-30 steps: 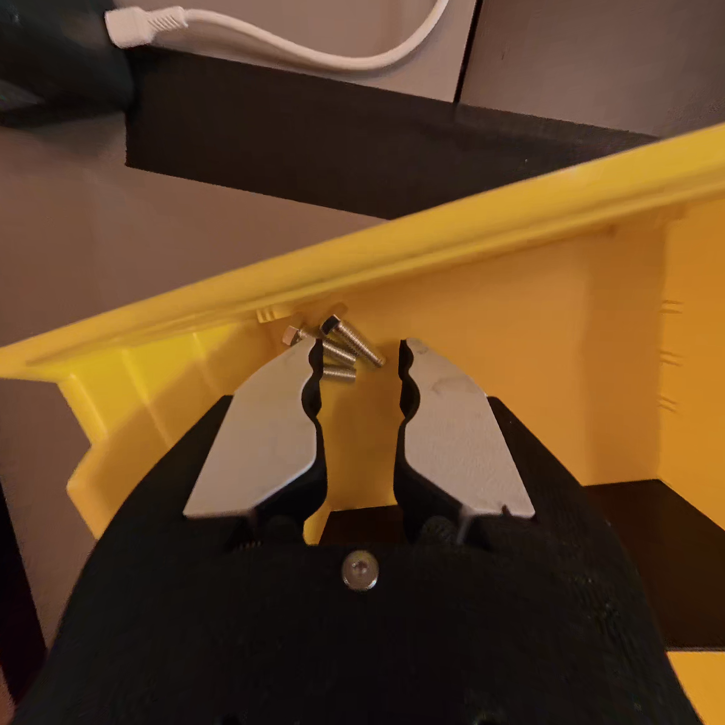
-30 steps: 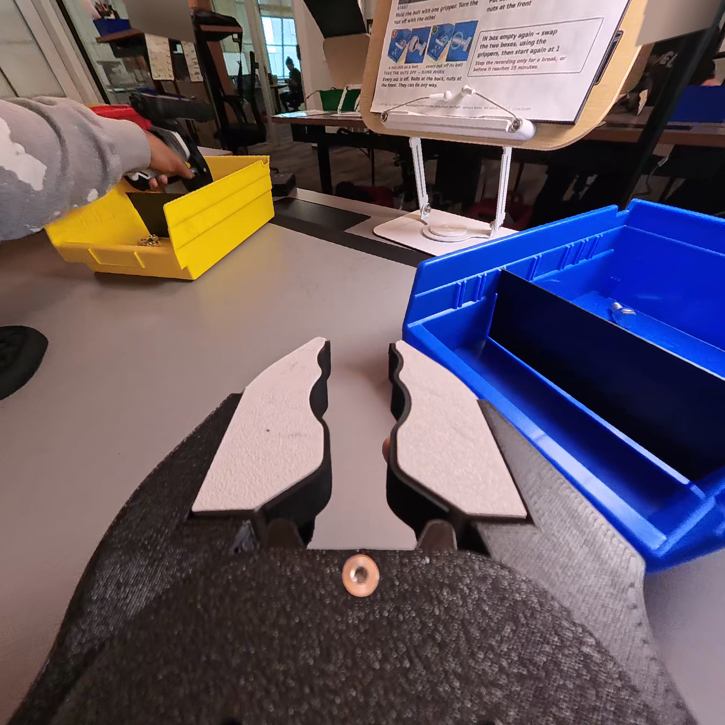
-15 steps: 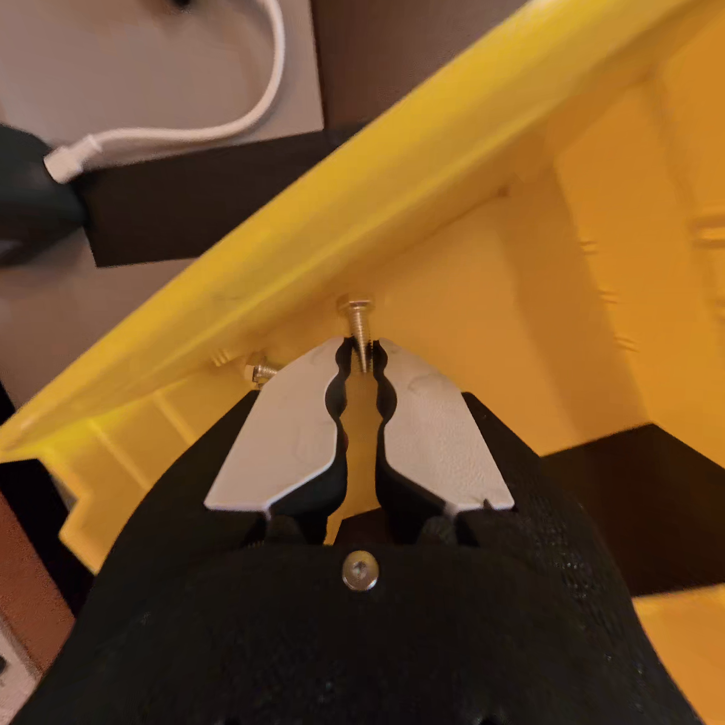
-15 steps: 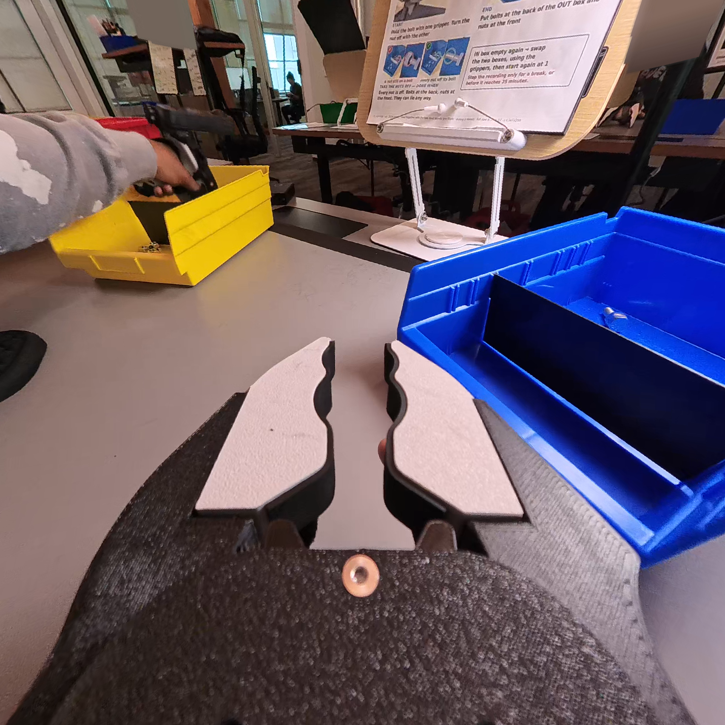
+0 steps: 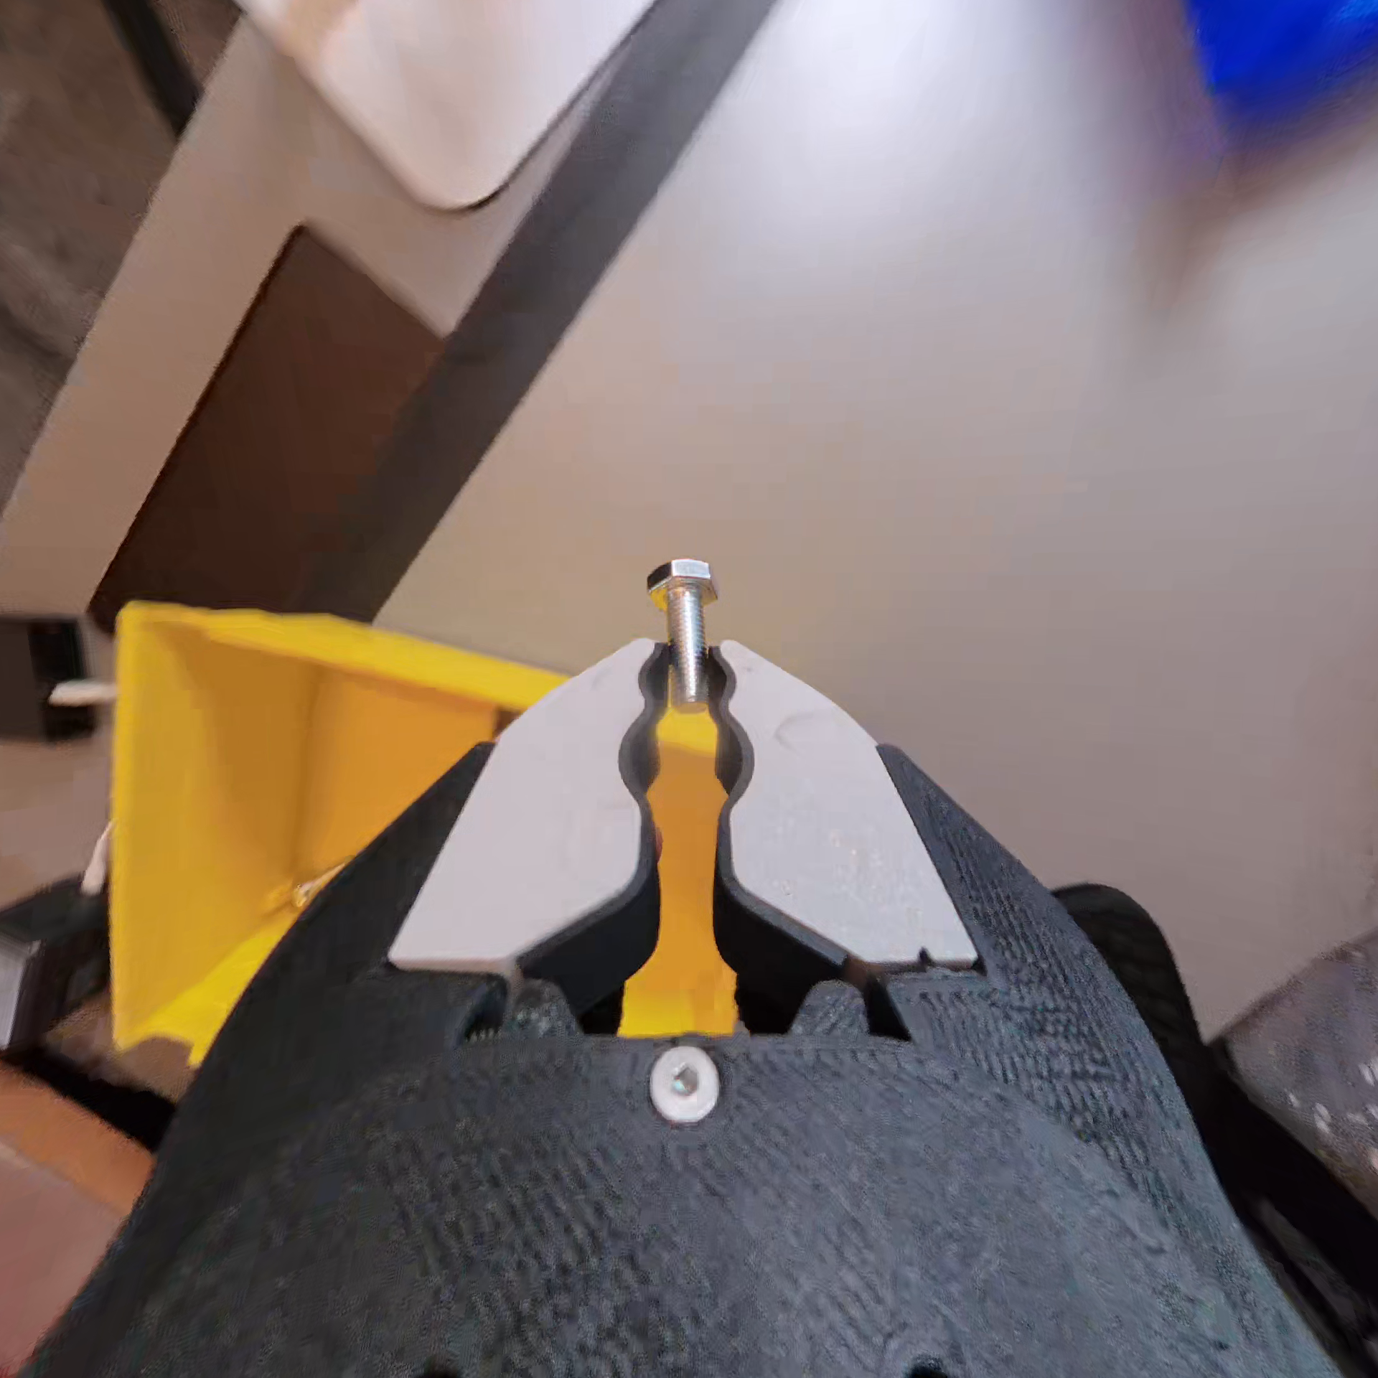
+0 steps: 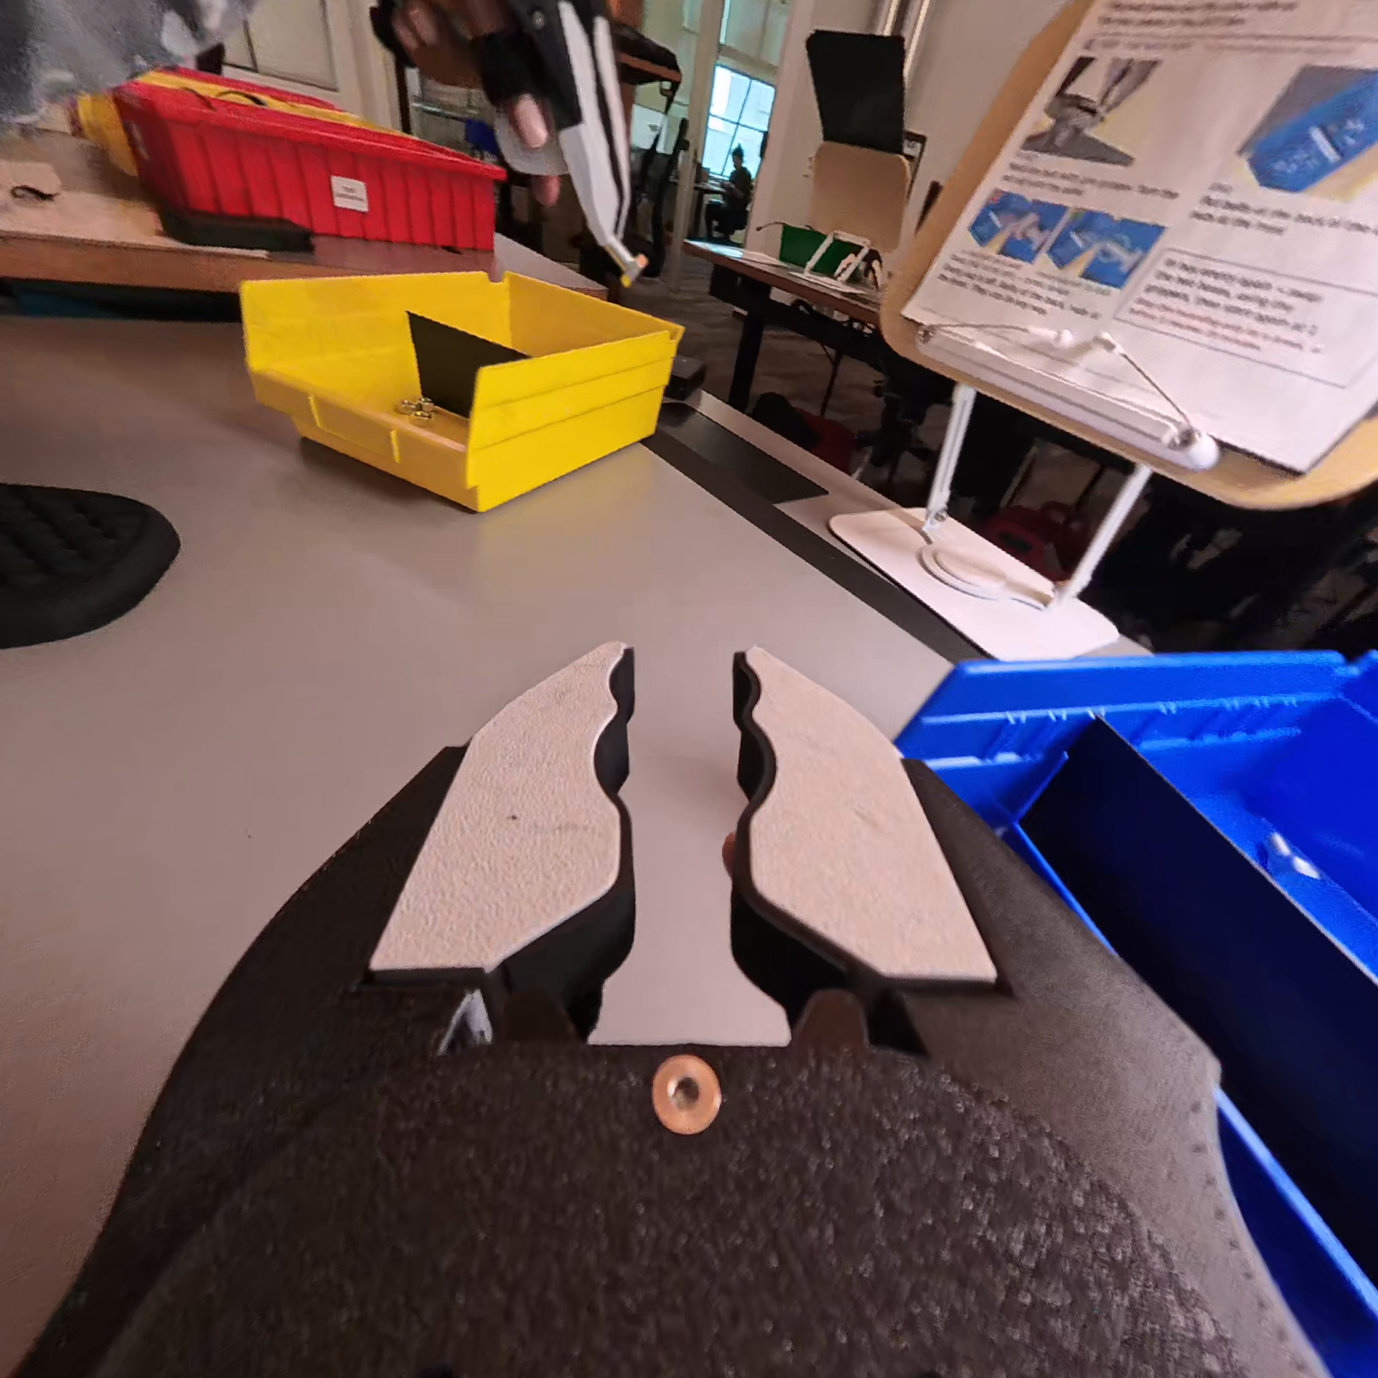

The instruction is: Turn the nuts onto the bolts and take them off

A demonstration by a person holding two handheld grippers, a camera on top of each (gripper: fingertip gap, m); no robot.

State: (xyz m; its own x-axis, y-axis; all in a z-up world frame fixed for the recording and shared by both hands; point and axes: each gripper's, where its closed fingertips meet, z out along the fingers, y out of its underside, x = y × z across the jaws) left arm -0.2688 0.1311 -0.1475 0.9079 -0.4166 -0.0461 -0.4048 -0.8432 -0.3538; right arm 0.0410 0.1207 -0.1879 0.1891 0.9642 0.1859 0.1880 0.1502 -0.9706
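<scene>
My left gripper [image 5: 684, 660] is shut on a silver hex bolt [image 5: 682, 623], gripped by its threaded end with the head sticking out past the tips. It is held in the air above the yellow bin [image 5: 246, 775]. In the right wrist view the left gripper [image 6: 630, 270] hangs above the yellow bin [image 6: 522, 417], the bolt [image 6: 634, 262] at its tip. Several brass nuts [image 6: 417, 409] lie in the bin's front compartment. My right gripper [image 6: 684, 660] is open and empty, low over the grey table [image 6: 358, 641] beside the blue bin [image 6: 1163, 760].
The blue bin has a dark divider [image 6: 1193, 880] and a small silver part [image 6: 1286, 857] behind it. A white stand [image 6: 969, 574] holds an instruction board [image 6: 1163, 224] at the back right. A red bin [image 6: 298, 171] sits far left. A black pad [image 6: 67, 559] lies left. Across from one pair of fingers to the other is roughly 30 centimeters.
My left gripper closed on one bolt in the yellow bin and lifted it out, swinging up and toward the table's middle. My right gripper stayed open and turned left toward the yellow bin.
</scene>
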